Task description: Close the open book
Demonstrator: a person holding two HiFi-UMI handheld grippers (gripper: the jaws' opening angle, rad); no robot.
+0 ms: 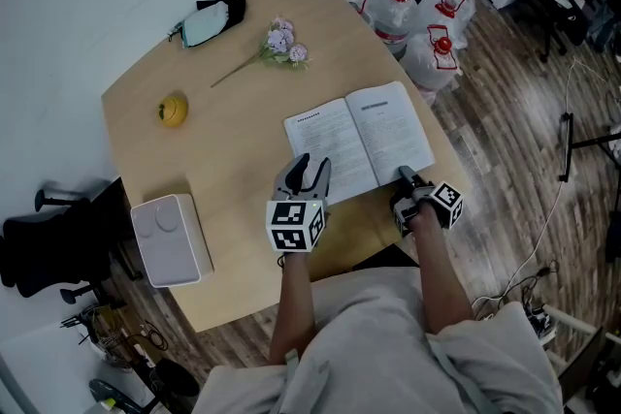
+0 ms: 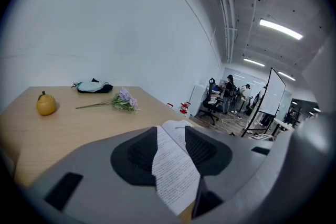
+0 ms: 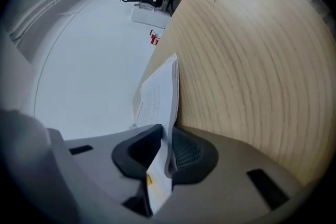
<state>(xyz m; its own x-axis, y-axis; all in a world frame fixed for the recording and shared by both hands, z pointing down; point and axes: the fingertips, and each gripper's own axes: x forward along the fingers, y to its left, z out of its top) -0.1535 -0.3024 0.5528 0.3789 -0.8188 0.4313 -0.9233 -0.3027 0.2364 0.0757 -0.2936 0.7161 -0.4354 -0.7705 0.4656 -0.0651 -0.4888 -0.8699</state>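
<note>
left hand-held gripper (image 1: pixel 309 162) — spread astride book (image 1: pixel 359 139) | right hand-held gripper (image 1: pixel 403 174) — pinching book edge

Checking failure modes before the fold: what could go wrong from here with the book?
1. The right gripper jaws pinch only a thin layer at the near corner of the book; it may lift a few pages, not the whole half.
2. The left gripper has jaws apart over the left page, so nothing pins the book; it could slide on the table.
3. That gripper sits where the right half would land.
</note>
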